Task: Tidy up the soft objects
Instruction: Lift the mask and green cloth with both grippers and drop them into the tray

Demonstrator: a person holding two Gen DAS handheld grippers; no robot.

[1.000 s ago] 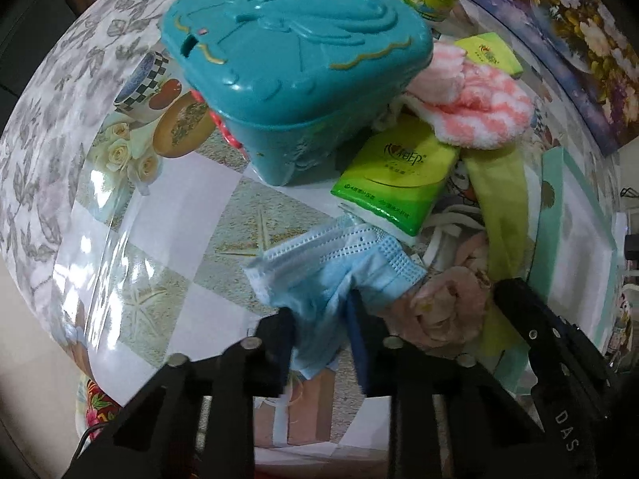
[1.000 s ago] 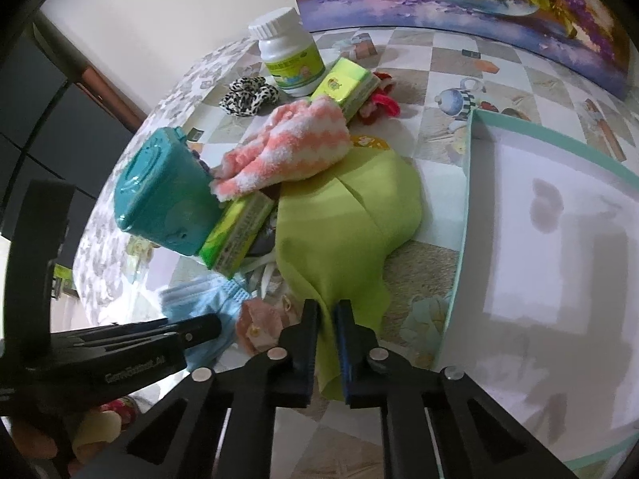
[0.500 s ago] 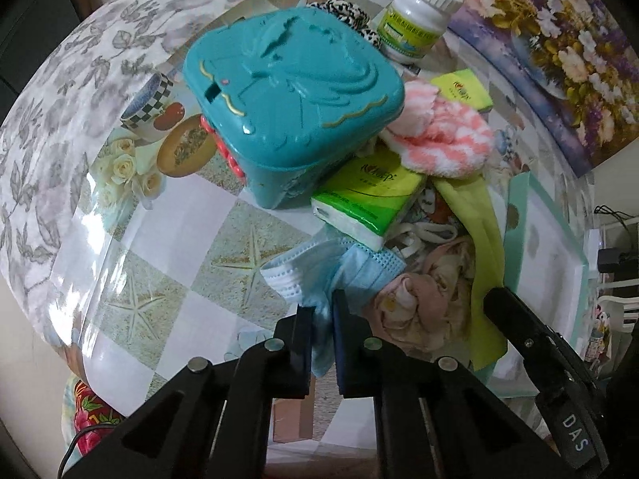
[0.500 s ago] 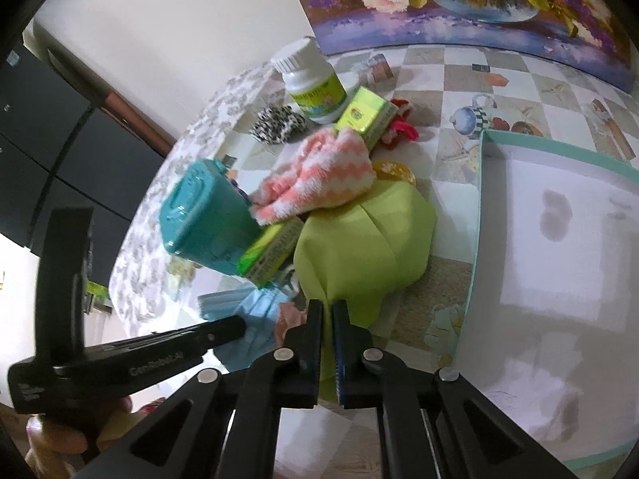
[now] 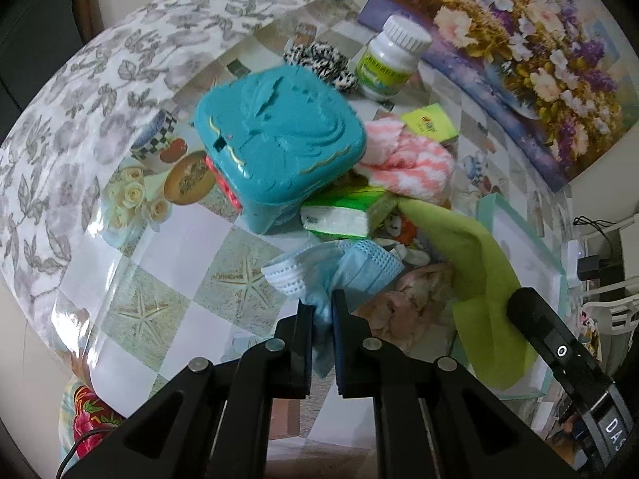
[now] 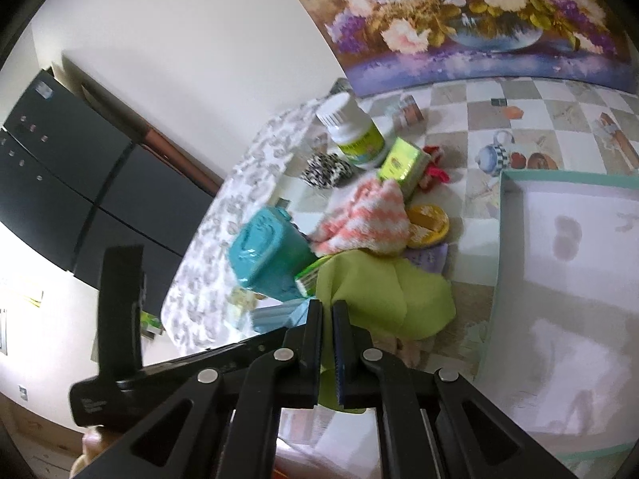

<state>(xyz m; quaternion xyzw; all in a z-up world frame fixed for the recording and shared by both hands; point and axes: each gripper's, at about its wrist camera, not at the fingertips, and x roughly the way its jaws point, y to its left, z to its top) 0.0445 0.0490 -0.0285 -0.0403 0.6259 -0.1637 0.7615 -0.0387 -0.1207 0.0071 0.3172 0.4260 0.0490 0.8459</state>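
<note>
Sorting barely begun: left claw (image 5: 322,311) clamped on blue mask (image 5: 339,265), right claw (image 6: 327,321) clamped on green cloth (image 6: 379,295), both lifted mid-counter; tray (image 6: 497,239) at the right edge empty, towel (image 6: 363,221) remains.

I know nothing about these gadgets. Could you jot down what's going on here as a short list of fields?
left gripper: fingers shut on the blue face mask
right gripper: fingers shut on the green cloth
pile nearby: teal box, pink striped towel, green tissue pack
likely destination: shallow white tray, nothing in it
standing at back: white bottle
</note>
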